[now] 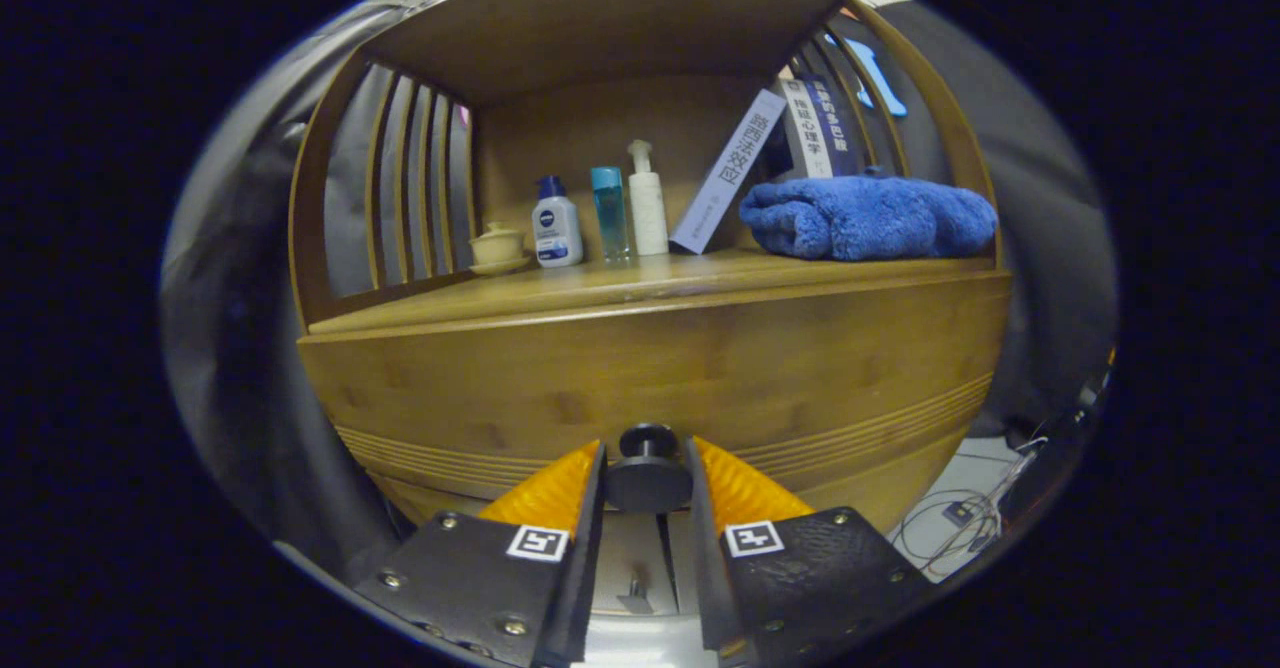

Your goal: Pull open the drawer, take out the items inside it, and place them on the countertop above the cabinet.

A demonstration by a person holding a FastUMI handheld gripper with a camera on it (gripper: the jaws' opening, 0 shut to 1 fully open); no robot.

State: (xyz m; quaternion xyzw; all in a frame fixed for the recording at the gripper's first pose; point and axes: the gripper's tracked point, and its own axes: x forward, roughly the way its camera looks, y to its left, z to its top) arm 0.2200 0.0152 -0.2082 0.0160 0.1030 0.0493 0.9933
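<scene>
We see the gripper (647, 468) pushed up close to the wooden drawer front (650, 368), with its jaws set on either side of the dark round knob (648, 468). The knob sits squarely between the two fingers (550, 493), and both seem to press against its sides, so we take the jaws to be clamped on the knob. The drawer looks closed or nearly so; we cannot see any of its contents.

Just above the drawer front runs the counter (560, 293) of the cabinet, a wooden surface inside an open shelf with slatted sides. At its far left stands a small cream lidded cup (497, 246) on a saucer. To the right of the cup we see a white bottle with a blue cap (556, 224), then a slim teal bottle (609, 211), then a white pump bottle (647, 203), all upright near the back wall. A white book (727, 172) leans to the right just beside the pump bottle, with more books (815, 130) behind it. At the right of the counter lies a folded blue towel (868, 218).

On the floor to the right, beyond the cabinet, lie some loose cables (965, 518).
</scene>
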